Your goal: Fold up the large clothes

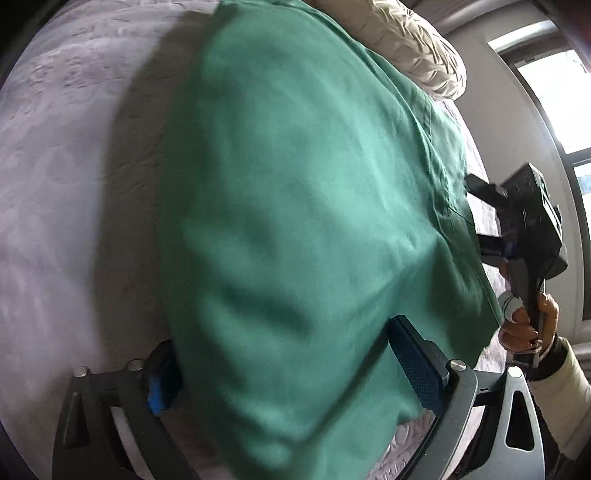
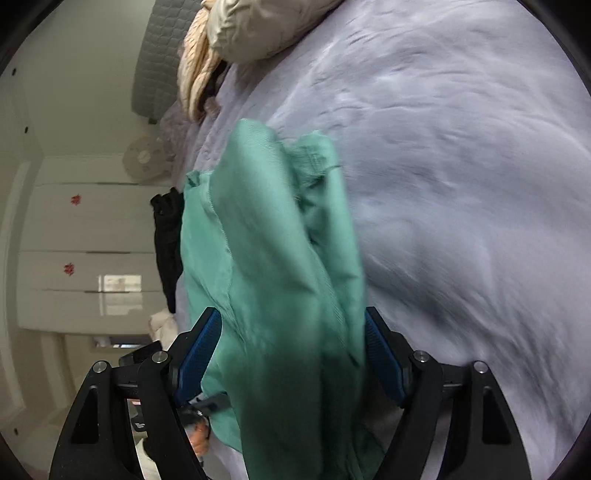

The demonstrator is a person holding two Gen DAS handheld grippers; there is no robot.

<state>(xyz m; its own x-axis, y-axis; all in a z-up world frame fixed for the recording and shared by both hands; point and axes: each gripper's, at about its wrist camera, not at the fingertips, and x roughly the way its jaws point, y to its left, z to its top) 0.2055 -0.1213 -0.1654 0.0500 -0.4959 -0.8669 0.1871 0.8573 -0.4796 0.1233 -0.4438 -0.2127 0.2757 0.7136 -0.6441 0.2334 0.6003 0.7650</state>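
A large green garment (image 1: 303, 206) lies spread over a pale lilac bedspread (image 1: 66, 192). My left gripper (image 1: 291, 373) stands open, its blue-padded fingers on either side of the garment's near edge, with cloth draped between them. My right gripper (image 2: 291, 354) is also open around a bunched part of the same green garment (image 2: 273, 236), which hangs between the blue pads without being pinched. The right gripper also shows in the left wrist view (image 1: 524, 221), at the garment's right edge, held by a hand.
A cream quilted jacket (image 1: 406, 48) lies at the head of the bed; it shows in the right wrist view (image 2: 236, 33) too. A black garment (image 2: 168, 236) hangs at the bed edge. White wardrobe doors (image 2: 81, 251) and a window (image 1: 557, 96) bound the room.
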